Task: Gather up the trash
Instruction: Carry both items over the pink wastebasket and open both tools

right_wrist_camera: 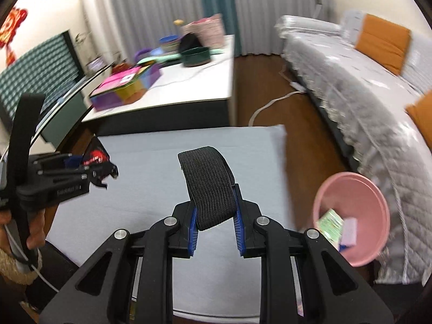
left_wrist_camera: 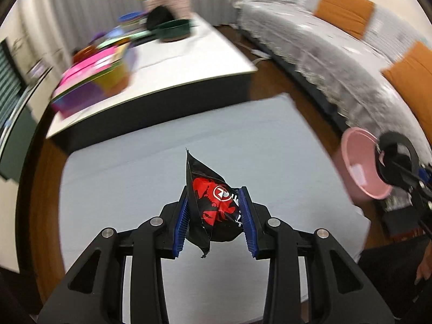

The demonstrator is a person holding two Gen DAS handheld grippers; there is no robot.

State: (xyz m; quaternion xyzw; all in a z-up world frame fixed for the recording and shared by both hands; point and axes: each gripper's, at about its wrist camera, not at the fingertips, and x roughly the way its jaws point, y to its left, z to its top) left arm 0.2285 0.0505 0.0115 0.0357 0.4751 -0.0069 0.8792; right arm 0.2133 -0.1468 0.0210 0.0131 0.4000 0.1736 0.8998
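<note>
My left gripper (left_wrist_camera: pixel 214 216) is shut on a crumpled black and red snack wrapper (left_wrist_camera: pixel 213 202), held above a light grey mat (left_wrist_camera: pixel 162 178). My right gripper (right_wrist_camera: pixel 214 224) is shut on a black woven elastic band (right_wrist_camera: pixel 209 186) that arches up from between its blue pads (right_wrist_camera: pixel 193 229). A pink basin (right_wrist_camera: pixel 356 216) sits to the right by the sofa, with a green packet (right_wrist_camera: pixel 330 224) and a pale lilac piece (right_wrist_camera: pixel 349 229) inside. The right wrist view shows the left gripper (right_wrist_camera: pixel 105 172) at far left with the wrapper (right_wrist_camera: pixel 95 154). In the left wrist view, the basin (left_wrist_camera: pixel 359 167) is at the right edge.
A low white table (right_wrist_camera: pixel 199 86) beyond the mat carries colourful boxes (right_wrist_camera: pixel 127 86), a dark green bowl (right_wrist_camera: pixel 195 55) and a pink basket (right_wrist_camera: pixel 206 31). A grey covered sofa (right_wrist_camera: pixel 351 86) with orange cushions (right_wrist_camera: pixel 382 41) runs along the right. Brown wood floor (right_wrist_camera: pixel 270 102) with a white cable (right_wrist_camera: pixel 270 104) lies between.
</note>
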